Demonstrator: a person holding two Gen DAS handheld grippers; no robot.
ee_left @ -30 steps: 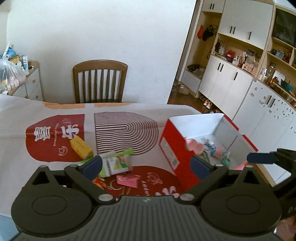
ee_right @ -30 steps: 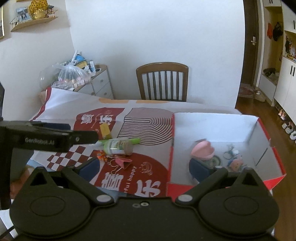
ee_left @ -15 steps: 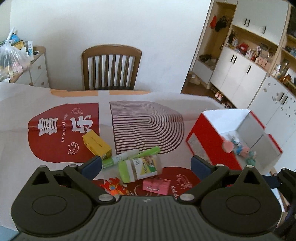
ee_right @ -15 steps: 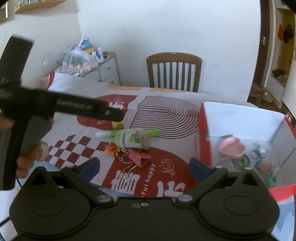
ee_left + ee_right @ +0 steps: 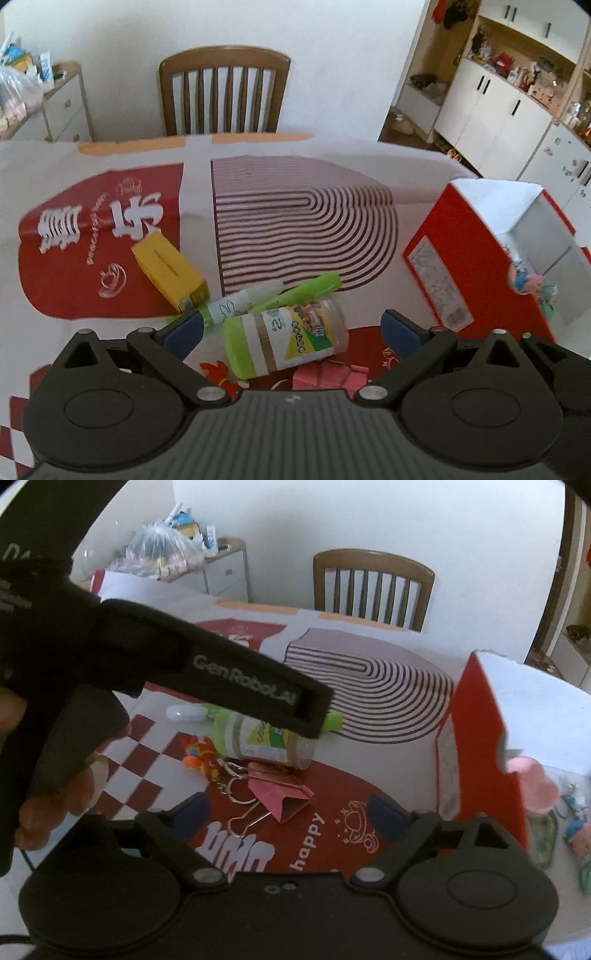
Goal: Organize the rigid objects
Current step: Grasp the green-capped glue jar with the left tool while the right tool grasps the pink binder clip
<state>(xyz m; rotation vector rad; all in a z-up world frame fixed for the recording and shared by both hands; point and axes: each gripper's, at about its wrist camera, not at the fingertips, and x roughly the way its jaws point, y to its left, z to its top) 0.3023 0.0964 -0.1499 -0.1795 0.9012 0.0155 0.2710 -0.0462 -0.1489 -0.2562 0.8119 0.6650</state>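
A jar with a green lid [image 5: 286, 341] lies on its side on the printed tablecloth, between the blue pads of my open left gripper [image 5: 291, 330], which do not touch it. Behind the jar lie a green marker [image 5: 306, 290], a white tube [image 5: 240, 301] and a yellow box [image 5: 170, 273]. My right gripper [image 5: 291, 814] is closing, and a pink binder clip [image 5: 282, 794] lies on the cloth between its fingers, untouched. One black finger [image 5: 258, 698] of the left gripper crosses over the jar [image 5: 266, 742] in the right wrist view. An orange keyring toy [image 5: 199, 757] lies beside the clip.
A red and white cardboard box [image 5: 480, 254] stands at the right, open on top, with a pink heart-shaped piece [image 5: 532, 786] and small toys inside. A wooden chair [image 5: 221, 96] is behind the table. A hand [image 5: 55, 786] holds the left tool. A drawer unit with bags [image 5: 221, 572] stands far left.
Both grippers have come down and closer to the pile of small objects. The jar now sits between the left fingers. The right fingers stand a little narrower than before.
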